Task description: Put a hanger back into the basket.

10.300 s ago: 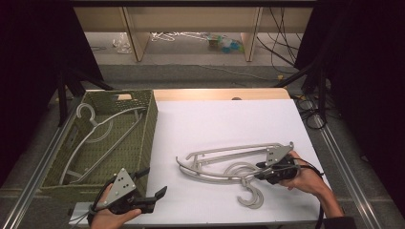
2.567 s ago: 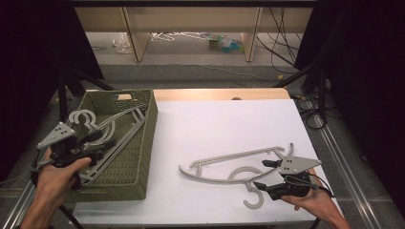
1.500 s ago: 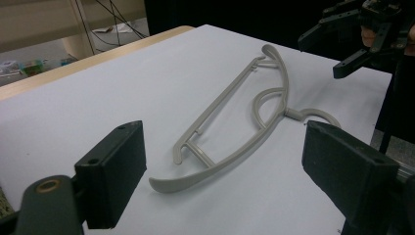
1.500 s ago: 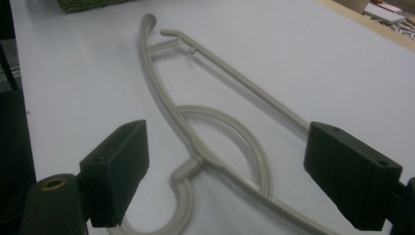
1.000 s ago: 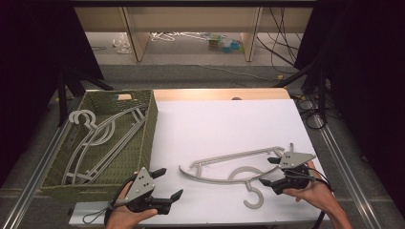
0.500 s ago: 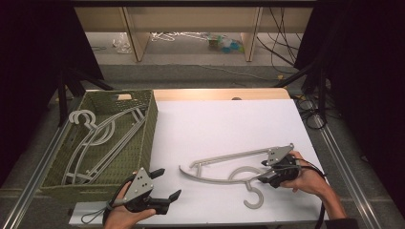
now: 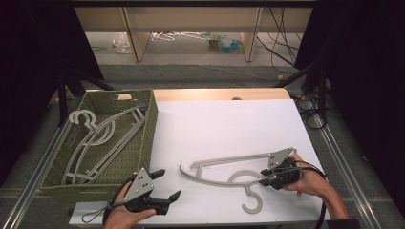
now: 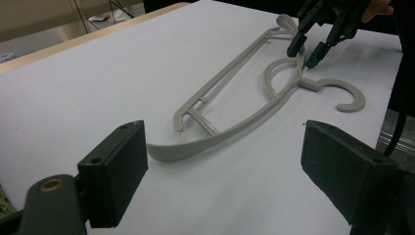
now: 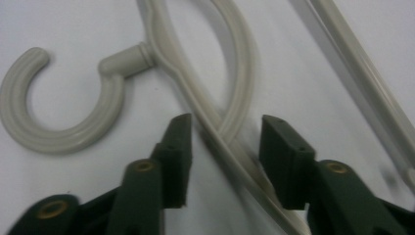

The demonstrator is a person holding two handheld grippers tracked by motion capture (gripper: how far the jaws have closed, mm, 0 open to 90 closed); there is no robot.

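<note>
Right gripper (image 9: 225,161) jaws closing astride hanger (image 9: 215,132), pads not yet pressing; centre on arm, squeeze firmly before lifting; left gripper (image 8: 225,181) open, idle.

We take this for a lab recording bay: black curtains (image 7: 28,71) flank a white-covered counter (image 7: 229,124), loose cables (image 7: 286,33) trail across the bare floor (image 7: 191,71) behind.

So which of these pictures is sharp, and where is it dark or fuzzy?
High view: the white table is evenly lit and sharp, while both sides beyond it fall into near black. Left gripper view: the hanger is crisp, but the near left tongs look soft. Right gripper view: everything is close and slightly blurred, with the hanger's bar smeared between the right tongs.
</note>
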